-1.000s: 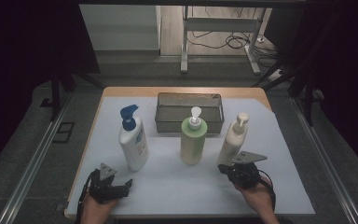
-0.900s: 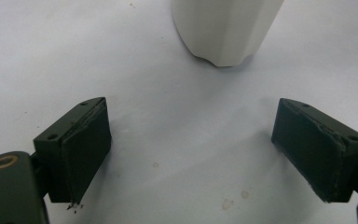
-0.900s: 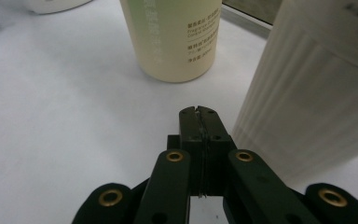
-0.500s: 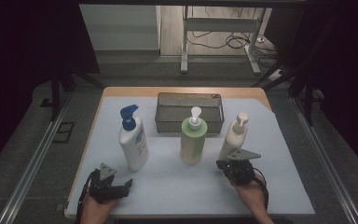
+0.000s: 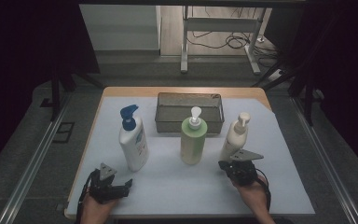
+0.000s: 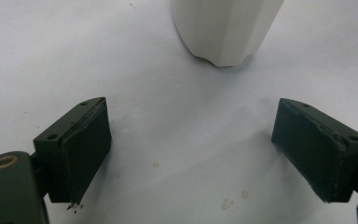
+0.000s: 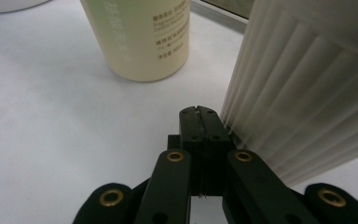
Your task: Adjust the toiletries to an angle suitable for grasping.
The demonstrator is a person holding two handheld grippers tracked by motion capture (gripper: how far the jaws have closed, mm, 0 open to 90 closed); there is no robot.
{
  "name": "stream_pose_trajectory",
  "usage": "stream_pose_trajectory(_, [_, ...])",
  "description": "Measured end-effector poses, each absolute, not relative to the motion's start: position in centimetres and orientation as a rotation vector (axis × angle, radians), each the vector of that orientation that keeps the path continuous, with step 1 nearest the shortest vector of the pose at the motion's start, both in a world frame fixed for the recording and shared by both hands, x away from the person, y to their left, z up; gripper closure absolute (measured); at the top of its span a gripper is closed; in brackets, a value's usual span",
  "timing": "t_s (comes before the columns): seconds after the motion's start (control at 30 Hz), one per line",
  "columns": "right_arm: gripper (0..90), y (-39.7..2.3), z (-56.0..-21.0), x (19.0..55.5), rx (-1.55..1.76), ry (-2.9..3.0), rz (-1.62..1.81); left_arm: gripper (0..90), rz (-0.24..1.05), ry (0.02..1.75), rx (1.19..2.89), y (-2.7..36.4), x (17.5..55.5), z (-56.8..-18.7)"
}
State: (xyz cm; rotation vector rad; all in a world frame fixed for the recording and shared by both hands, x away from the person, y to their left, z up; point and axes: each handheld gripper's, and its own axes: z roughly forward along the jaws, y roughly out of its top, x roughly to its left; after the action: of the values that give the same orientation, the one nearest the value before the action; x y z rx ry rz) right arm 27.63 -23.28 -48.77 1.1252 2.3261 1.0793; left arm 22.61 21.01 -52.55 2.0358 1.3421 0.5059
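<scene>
Hardly any change against the earlier frames: bottles and basket standing as before, left gripper (image 5: 121, 188) in the same spot, right gripper (image 5: 223, 164) at most a touch closer to the ribbed cream bottle (image 5: 235, 138).

Looks like the very start, the approach before a first pick. Nothing lifted, nothing yet in the wire basket (image 5: 189, 95) at the back of the white sheet (image 5: 168, 186). Right gripper clenched tight on nothing, tips low over the sheet and just beside the ribbed cream bottle's base; touching or not, cannot tell. Left gripper spread wide and empty, aimed at the foot of the white bottle with the blue pump (image 5: 133, 140), near but apart. Green bottle (image 5: 193, 142) upright between the other two, ahead of the right gripper's tips.

Probably calls next for backing the right gripper off a little, opening it wide, squaring to the ribbed cream bottle and closing on the body rather than the pump. Shut as they are, those jaws can only push, and could tip a tall, narrow bottle.

Open sheet in front of all three bottles, so plenty of room to draw back. Clear gaps between neighbouring bottles, though narrow for wide-open jaws. Near edge of the sheet right under both hands. Basket just behind the green bottle, so needs a lift over its rim.
</scene>
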Motion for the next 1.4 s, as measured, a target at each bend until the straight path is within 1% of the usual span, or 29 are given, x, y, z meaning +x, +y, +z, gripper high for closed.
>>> stream_pose_trajectory(0.77, [89.5,-26.9,-48.6,27.4,1.190,2.298,1.065,11.4,0.506,1.342,2.036,21.0,22.6,-52.6])
stream_pose_trajectory(1.4, [89.3,-29.7,-48.6,28.3,1.263,2.248,1.037,11.4,0.505,1.342,2.036,21.0,22.6,-52.5])
